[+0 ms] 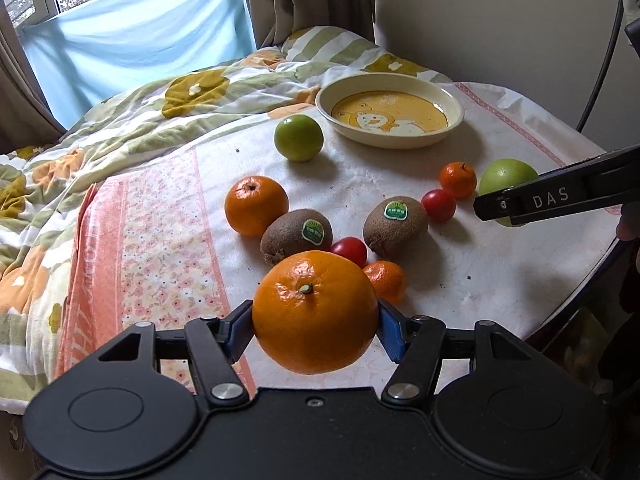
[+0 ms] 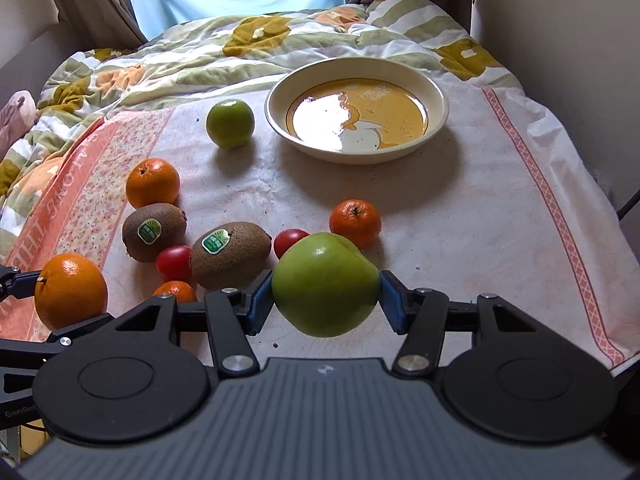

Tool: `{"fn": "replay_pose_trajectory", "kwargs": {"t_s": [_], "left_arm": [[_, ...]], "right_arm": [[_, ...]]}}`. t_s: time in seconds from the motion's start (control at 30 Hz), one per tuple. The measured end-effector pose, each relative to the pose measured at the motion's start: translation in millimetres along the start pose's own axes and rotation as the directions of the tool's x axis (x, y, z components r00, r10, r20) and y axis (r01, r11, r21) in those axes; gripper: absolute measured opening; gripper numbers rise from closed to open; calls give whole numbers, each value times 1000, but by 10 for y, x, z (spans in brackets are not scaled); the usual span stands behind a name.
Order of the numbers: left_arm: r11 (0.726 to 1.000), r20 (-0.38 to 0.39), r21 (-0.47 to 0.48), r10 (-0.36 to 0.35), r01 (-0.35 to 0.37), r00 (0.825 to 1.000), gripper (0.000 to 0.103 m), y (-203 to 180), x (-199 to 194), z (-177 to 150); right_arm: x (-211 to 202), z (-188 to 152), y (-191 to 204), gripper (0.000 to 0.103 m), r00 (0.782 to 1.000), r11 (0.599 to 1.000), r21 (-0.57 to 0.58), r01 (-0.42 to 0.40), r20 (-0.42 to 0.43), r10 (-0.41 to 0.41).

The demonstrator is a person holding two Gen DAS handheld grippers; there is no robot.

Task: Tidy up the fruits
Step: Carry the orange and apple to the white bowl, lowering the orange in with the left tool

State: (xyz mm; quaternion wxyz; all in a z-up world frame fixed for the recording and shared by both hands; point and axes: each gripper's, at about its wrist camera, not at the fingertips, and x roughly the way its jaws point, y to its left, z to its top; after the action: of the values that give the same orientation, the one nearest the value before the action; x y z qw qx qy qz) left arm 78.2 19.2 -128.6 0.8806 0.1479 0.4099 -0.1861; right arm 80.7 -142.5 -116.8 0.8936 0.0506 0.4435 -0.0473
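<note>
My left gripper is shut on a large orange, held above the cloth; the orange also shows in the right wrist view. My right gripper is shut on a large green apple, seen partly in the left wrist view. On the cloth lie a second green apple, a smaller orange, two kiwis, two red tomatoes and two small mandarins. A cream bowl with a yellow cartoon bottom stands empty at the back.
A flowered quilt is bunched behind and left of the cloth. A wall runs along the right side. The table's edge drops off at the right. A blue sheet covers the window.
</note>
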Motion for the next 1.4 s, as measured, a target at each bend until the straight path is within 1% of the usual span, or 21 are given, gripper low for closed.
{"fn": "replay_pose_trajectory", "kwargs": {"t_s": [0.13, 0.23, 0.37, 0.53, 0.67, 0.83, 0.93, 1.07, 1.23, 1.4], "left_arm": [[1000, 26, -6, -13, 13, 1000, 67, 1, -210, 149], [1000, 52, -6, -17, 17, 999, 67, 10, -346, 308], [999, 113, 38, -18, 14, 993, 67, -17, -462, 615], [998, 185, 66, -32, 20, 982, 67, -48, -419, 1078], [998, 213, 53, -50, 40, 976, 67, -103, -284, 1429], [997, 213, 64, -50, 37, 976, 67, -217, 39, 1842], [997, 194, 71, -43, 30, 980, 67, -283, 338, 2038], [997, 155, 70, -45, 34, 987, 67, -337, 814, 2263], [998, 88, 63, -37, 31, 995, 67, -408, 1416, 2443], [997, 31, 69, -30, 28, 999, 67, -504, 1866, 2526]], "right_arm": [[-298, 115, -22, 71, 999, 1000, 15, 10, 38, -10], [-504, 221, -49, 71, 998, 1000, 24, 2, 59, -3], [-722, 404, -147, 71, 995, 999, 39, -15, 103, 11], [-820, 713, -330, 71, 987, 999, 48, -5, 161, -2], [-759, 1020, -499, 71, 982, 999, 38, -3, 187, -5], [-539, 1421, -703, 71, 982, 1000, 13, -19, 189, 16], [-294, 1665, -832, 71, 984, 1000, 4, -29, 178, 28], [112, 1973, -1053, 71, 989, 998, 2, -62, 138, 61], [577, 2185, -1209, 71, 992, 996, -15, -87, 90, 89], [987, 2264, -1307, 71, 992, 993, -14, -121, 38, 121]]}}
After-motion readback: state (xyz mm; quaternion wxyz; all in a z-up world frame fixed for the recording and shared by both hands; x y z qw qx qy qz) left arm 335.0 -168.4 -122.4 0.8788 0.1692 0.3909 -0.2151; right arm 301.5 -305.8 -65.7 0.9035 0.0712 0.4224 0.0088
